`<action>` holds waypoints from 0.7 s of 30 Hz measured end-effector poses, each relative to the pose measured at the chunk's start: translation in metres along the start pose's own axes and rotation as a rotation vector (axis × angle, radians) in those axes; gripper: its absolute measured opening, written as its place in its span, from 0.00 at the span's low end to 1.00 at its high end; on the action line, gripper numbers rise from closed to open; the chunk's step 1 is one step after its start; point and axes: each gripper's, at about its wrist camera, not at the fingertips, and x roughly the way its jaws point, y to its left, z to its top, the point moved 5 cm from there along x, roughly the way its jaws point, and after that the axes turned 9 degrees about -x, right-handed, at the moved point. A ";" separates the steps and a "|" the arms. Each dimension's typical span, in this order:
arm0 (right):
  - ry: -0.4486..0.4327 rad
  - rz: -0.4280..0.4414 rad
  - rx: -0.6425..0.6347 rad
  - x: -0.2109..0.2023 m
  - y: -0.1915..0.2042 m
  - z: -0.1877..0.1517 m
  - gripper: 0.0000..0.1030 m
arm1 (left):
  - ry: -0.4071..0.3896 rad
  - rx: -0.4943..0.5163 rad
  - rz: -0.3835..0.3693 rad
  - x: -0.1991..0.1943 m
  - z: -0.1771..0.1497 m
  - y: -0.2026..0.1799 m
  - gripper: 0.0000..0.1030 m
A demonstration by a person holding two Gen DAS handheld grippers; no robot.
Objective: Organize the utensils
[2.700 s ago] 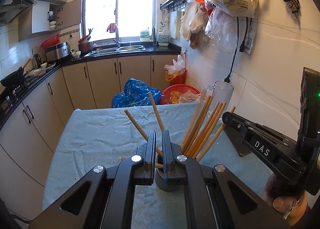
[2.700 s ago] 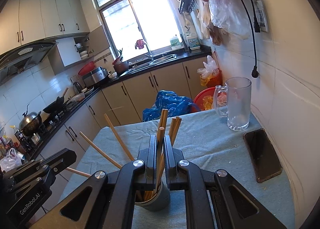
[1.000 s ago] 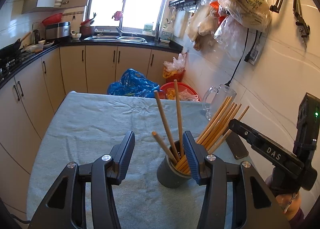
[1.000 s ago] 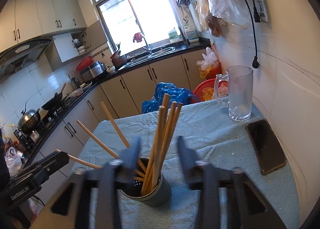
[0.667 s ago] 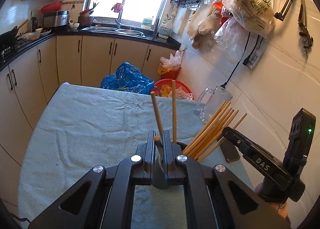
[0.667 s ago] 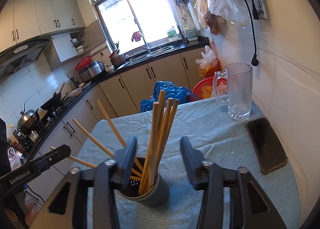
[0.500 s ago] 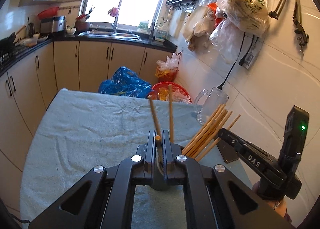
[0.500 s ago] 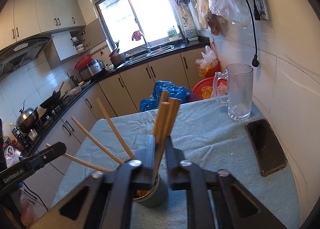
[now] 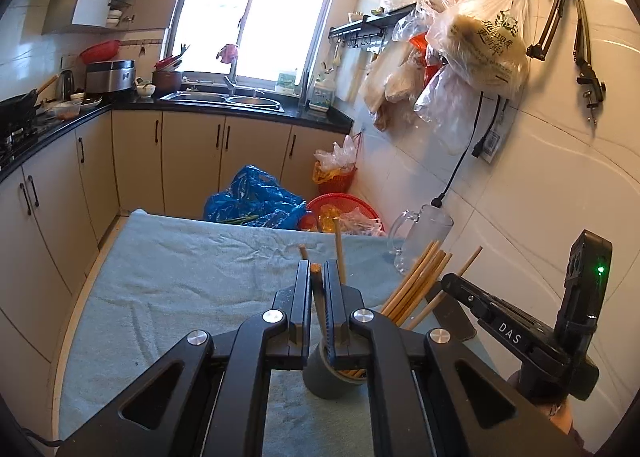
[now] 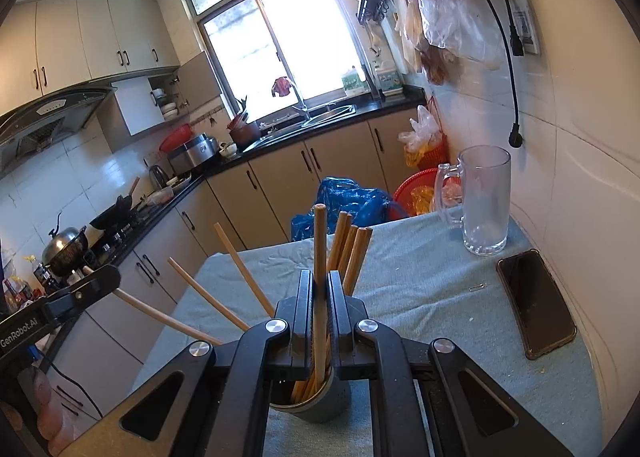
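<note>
With both sets of jaws pinched in, your left gripper (image 9: 318,289) clamps one chopstick (image 9: 317,289) and your right gripper (image 10: 319,293) clamps another chopstick (image 10: 319,257), each stick's lower end down in the grey holder (image 10: 320,403). Holder sits on the blue-grey towel (image 10: 420,289) just below both grippers, remaining chopsticks (image 9: 416,285) fanned out of it, some leaning right, some left. Further out on your right: glass mug (image 10: 482,201) upright, phone (image 10: 536,303) flat near the wall
</note>
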 end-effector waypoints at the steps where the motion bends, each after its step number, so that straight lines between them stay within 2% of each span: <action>1: 0.004 0.000 0.001 0.001 0.000 -0.001 0.07 | 0.002 -0.002 0.001 -0.001 -0.001 0.002 0.06; 6: -0.003 0.008 0.015 0.000 -0.001 -0.002 0.07 | 0.004 0.004 -0.001 -0.003 -0.004 0.003 0.06; 15: -0.084 0.005 0.009 -0.021 0.004 0.013 0.07 | 0.014 0.089 0.021 0.004 -0.019 -0.021 0.05; 21: -0.062 0.009 0.004 -0.014 0.008 0.007 0.07 | 0.028 0.120 0.034 0.010 -0.027 -0.029 0.05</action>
